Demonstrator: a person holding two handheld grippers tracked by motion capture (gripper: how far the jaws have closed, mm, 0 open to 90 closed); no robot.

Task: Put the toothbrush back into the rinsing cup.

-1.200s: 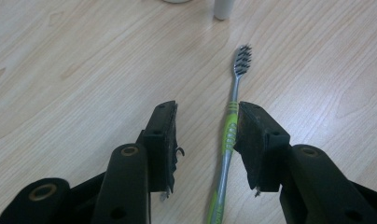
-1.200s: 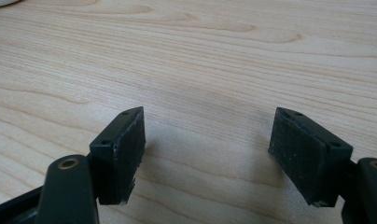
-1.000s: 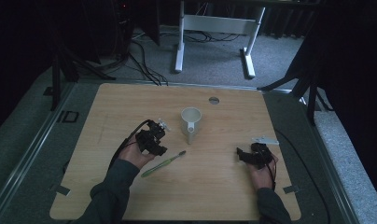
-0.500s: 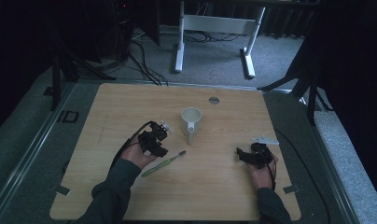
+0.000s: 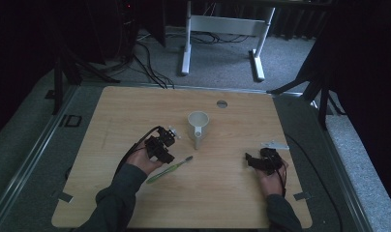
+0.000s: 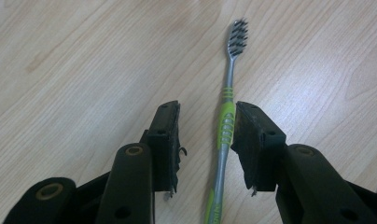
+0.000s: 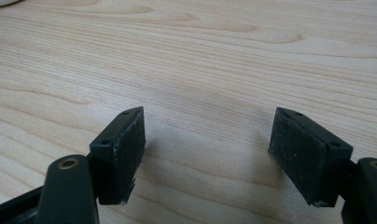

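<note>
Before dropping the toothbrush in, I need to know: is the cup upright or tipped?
Upright: the white cup stands on the table with its round mouth facing up.

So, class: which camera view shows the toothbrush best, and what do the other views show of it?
The left gripper view: the toothbrush lies on the table between the left gripper's open jaws, bristles and green grip sharp. In the high view it is a small green sliver beside that gripper. The right gripper view looks at bare wood.

Dark grey-green sleeves; both black grippers, left gripper (image 5: 160, 146) and right gripper (image 5: 262, 160), have screwed, block-shaped fingers (image 7: 123, 151).
</note>
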